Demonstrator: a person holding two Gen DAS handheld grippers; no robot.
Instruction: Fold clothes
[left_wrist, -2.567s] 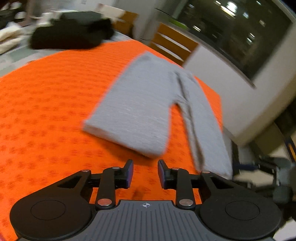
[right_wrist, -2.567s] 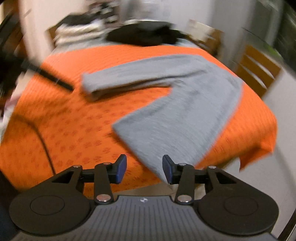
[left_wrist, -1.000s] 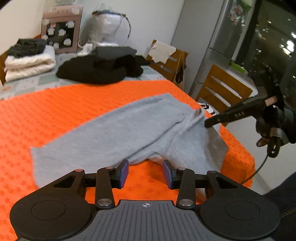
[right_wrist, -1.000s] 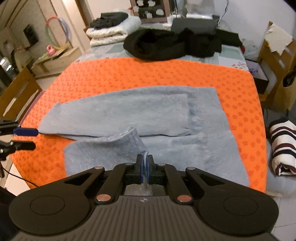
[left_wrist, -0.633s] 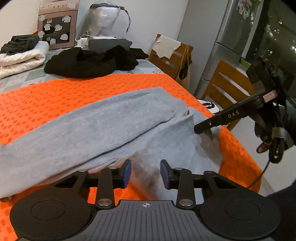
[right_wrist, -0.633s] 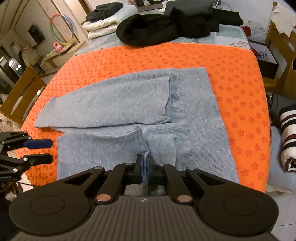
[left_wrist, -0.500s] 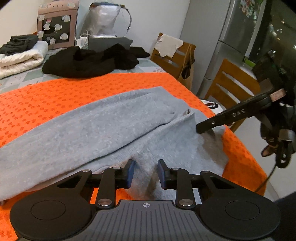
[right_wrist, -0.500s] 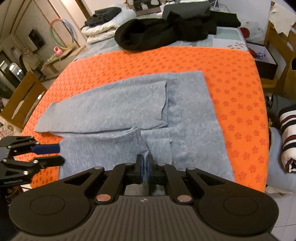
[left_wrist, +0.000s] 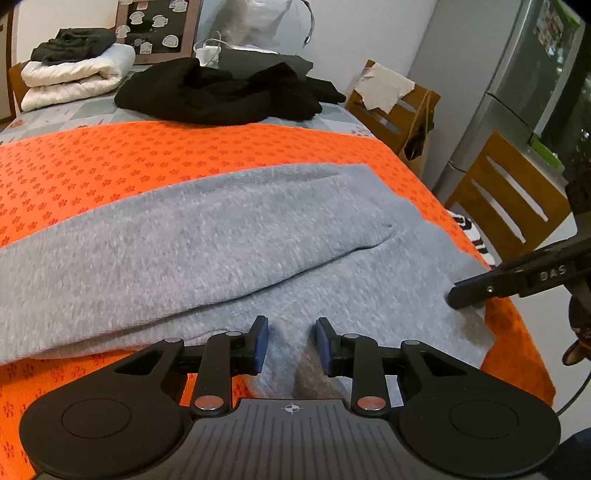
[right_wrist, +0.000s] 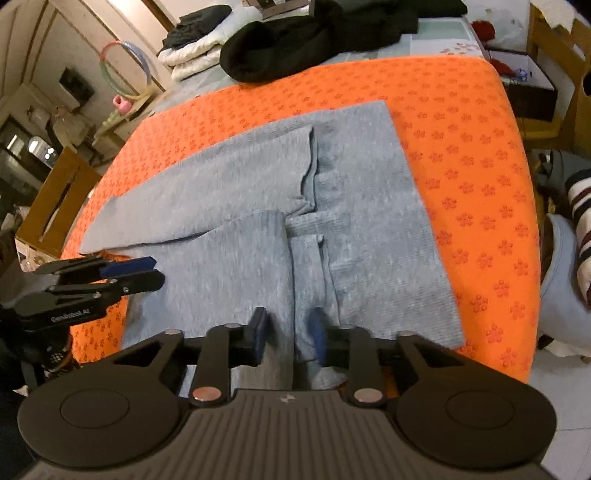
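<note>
Jaws of both the left gripper (left_wrist: 288, 343) and right gripper (right_wrist: 286, 334) stand apart, gray sweater (right_wrist: 258, 206) lying slack between them.

This is looking like a lived-in home dining room. A table under an orange flowered cloth (left_wrist: 110, 155) is standing at the centre, with wooden chairs (left_wrist: 506, 195) sitting beside it, a fridge (left_wrist: 517, 85) rising beyond them, folded laundry (left_wrist: 74, 70) lying at the table's far end, and a toy hoop (right_wrist: 127, 70) leaning off to its side.
</note>
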